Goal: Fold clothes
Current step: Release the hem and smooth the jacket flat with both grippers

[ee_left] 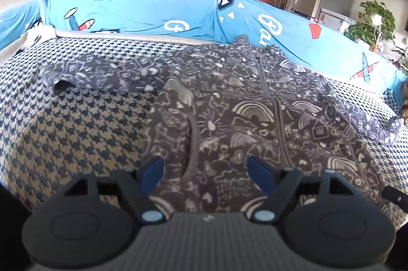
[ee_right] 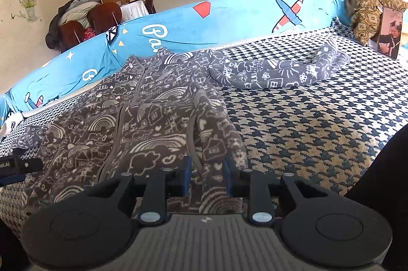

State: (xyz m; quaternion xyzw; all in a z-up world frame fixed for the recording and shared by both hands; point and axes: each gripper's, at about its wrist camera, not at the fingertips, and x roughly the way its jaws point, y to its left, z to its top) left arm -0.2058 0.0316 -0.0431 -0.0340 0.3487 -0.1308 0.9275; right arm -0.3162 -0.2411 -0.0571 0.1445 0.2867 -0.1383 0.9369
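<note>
Lying flat: patterned jacket (ee_left: pixel 255 113)

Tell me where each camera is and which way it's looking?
Left wrist: sits on the left gripper, looking along its open fingers over the grey doodle jacket toward the blue sofa cover; only the gripper shows.
Right wrist: sits on the right gripper, facing the jacket's other front edge; a dark sleeve and the left gripper's tip show at the edges.
Both share the jacket, the sofa cover and the houndstooth cover.
</note>
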